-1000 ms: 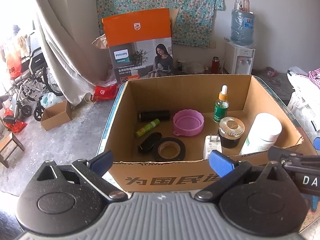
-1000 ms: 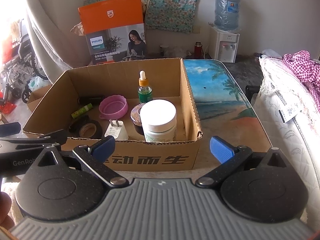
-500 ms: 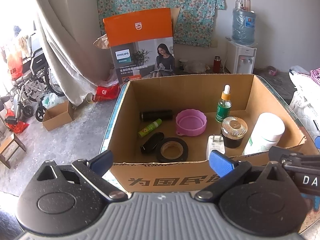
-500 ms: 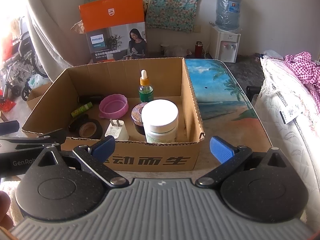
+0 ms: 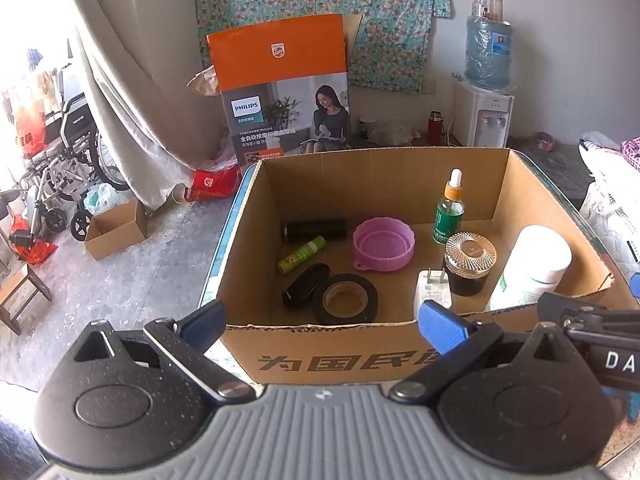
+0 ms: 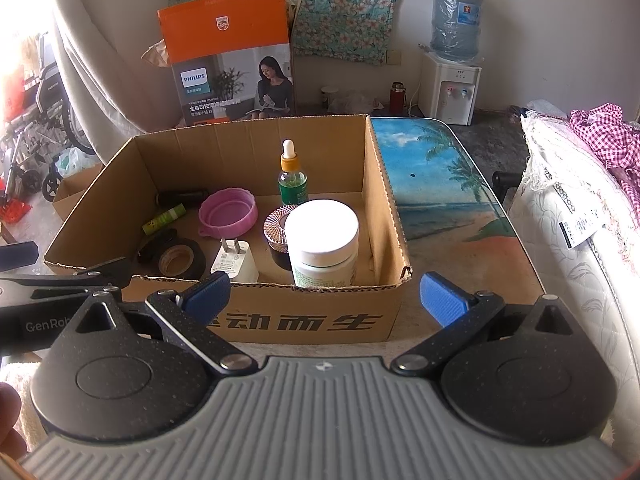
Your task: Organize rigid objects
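A: Both tools hover just short of the open brown cardboard box (image 5: 360, 344), on its near side. The left gripper (image 5: 322, 322) has its jaws spread wide with nothing between them; the right gripper (image 6: 324, 294) the same, wide and empty.

B: So what's in the box?

A: Plenty. Against its right wall, a white-lidded plastic jar (image 6: 323, 242). Just left of that, a dark glass jar with a ribbed bronze lid (image 5: 469, 258), and a white plug-in charger (image 5: 433, 290) at the near wall. Behind them stands a green dropper bottle with an orange collar (image 5: 449, 212).

B: And the left half?

A: A pink round silicone cup (image 5: 383, 245) mid-box, a black tape roll (image 5: 345, 300), a black clip-like piece (image 5: 305, 284), a small yellow-green tube (image 5: 302, 254) and a black cylinder (image 5: 314, 230) towards the far wall.

B: Anything left outside?

A: The beach-print desk (image 6: 436, 184) right of the box looks bare. I'd judge the gathering essentially done, unless tidying within the box is intended.
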`<action>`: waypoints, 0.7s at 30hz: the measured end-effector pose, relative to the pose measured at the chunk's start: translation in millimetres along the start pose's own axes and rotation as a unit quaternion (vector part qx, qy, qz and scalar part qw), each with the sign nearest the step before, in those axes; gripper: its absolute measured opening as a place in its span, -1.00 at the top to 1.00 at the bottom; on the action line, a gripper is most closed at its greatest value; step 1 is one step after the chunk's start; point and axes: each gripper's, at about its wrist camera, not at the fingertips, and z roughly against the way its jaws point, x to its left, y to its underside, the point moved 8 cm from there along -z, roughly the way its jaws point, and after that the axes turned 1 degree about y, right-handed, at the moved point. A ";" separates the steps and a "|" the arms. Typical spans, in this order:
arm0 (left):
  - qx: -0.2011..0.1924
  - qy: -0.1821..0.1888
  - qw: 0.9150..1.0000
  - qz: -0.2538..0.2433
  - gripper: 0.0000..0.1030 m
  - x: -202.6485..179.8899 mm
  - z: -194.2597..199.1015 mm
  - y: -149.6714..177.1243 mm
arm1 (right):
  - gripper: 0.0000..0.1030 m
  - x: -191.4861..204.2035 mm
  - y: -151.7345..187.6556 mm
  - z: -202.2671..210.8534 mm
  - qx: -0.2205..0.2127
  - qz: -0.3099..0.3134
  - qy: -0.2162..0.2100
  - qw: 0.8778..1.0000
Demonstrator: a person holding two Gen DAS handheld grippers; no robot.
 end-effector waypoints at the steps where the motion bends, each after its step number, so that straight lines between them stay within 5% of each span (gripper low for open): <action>1: 0.001 0.000 1.000 0.000 -0.99 0.1 -0.1 0.2 | -0.97 0.0 0.0 0.0 0.000 0.000 0.000 1.000; 21: 0.005 0.002 1.000 0.002 -0.99 -2.8 -0.4 3.0 | -0.97 0.9 0.7 -2.2 0.002 -0.001 0.000 1.000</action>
